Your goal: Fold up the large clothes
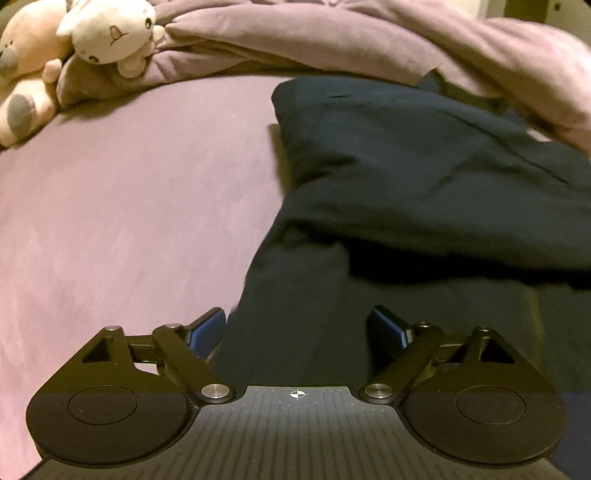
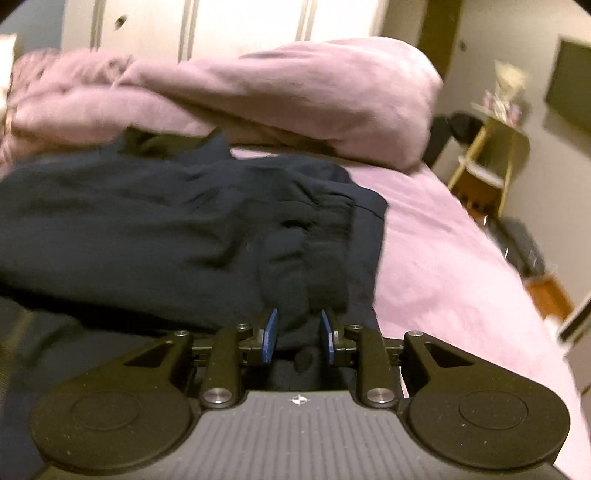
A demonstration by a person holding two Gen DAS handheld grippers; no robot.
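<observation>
- Two grippers work over one dark navy garment (image 1: 424, 177) spread on a bed with a mauve sheet (image 1: 129, 206).
- Left gripper (image 1: 298, 325): its jaws stand wide apart, blue pads (image 1: 208, 326) bare, nothing pinched; the garment's near edge lies below the gap, and whether it touches the pads I cannot tell.
- Right gripper (image 2: 298, 330): its jaws sit close together with a bunched fold of the navy cloth between the blue pads (image 2: 271, 332); the pads flank the fold closely, but whether they still press on it I cannot tell.
- Beyond the right jaws the garment (image 2: 166, 229) lies doubled over, a gathered, elasticated band on top near its right edge.
- Farther back a crumpled mauve duvet (image 2: 280, 99) heaps along the bed, touching the garment's far edge.
- Two plush toys (image 1: 74, 48) rest at the far left corner in the left view.
- Past the bed in the right view stand a pale wardrobe (image 2: 229, 26) and a small yellow side table (image 2: 491, 162).
</observation>
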